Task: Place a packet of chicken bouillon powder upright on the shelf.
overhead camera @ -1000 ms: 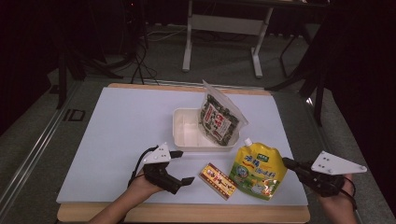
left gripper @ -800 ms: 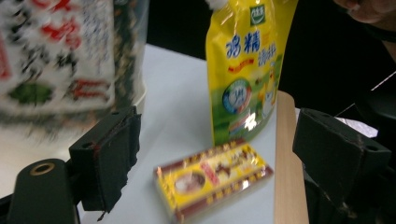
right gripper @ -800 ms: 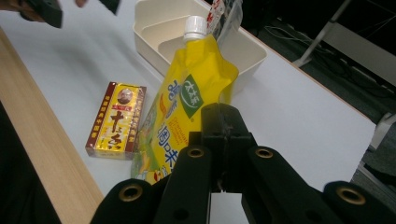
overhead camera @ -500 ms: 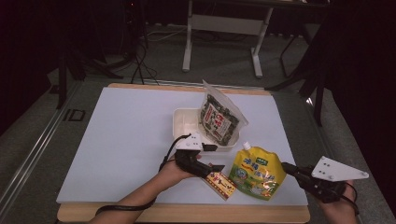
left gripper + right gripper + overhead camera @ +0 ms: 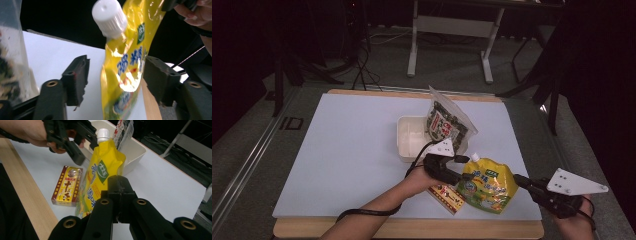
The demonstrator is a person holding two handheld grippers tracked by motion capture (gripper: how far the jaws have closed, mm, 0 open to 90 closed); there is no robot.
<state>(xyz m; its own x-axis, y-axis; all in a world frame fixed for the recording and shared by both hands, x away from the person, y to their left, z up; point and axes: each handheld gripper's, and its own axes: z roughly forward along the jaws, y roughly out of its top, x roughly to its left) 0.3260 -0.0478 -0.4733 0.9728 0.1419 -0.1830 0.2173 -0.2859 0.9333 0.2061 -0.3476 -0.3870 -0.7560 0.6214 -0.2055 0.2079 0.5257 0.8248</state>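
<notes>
— Looking at materials first: what is on the table?

— A glossy yellow spouted pouch (image 5: 486,186) of crinkled foil-like plastic with a ribbed white screw cap (image 5: 109,18), standing at the lower centre of the high view. At its lower left lies a flat red-and-gold cardboard box (image 5: 448,196). Above them sits a shallow cream plastic tray (image 5: 408,143) with rounded corners, and a clear zip bag (image 5: 447,123) of dark dried leaves leans in it. All rest on a matte white board (image 5: 342,150) with a wooden edge.

— What differs from a second ago?

— The left gripper (image 5: 462,176) was at the lower left of the board; it has crossed rightward and now reaches the pouch. The right gripper (image 5: 518,181) and the pouch stay where they were.

— And the jaws?

— The left jaws have just been closing. In the left gripper view they stand either side of the pouch below its cap, with gaps showing, so nothing is pressed yet. The right gripper's jaws are clenched together on the pouch's right edge, at the lower right of the high view.
</notes>
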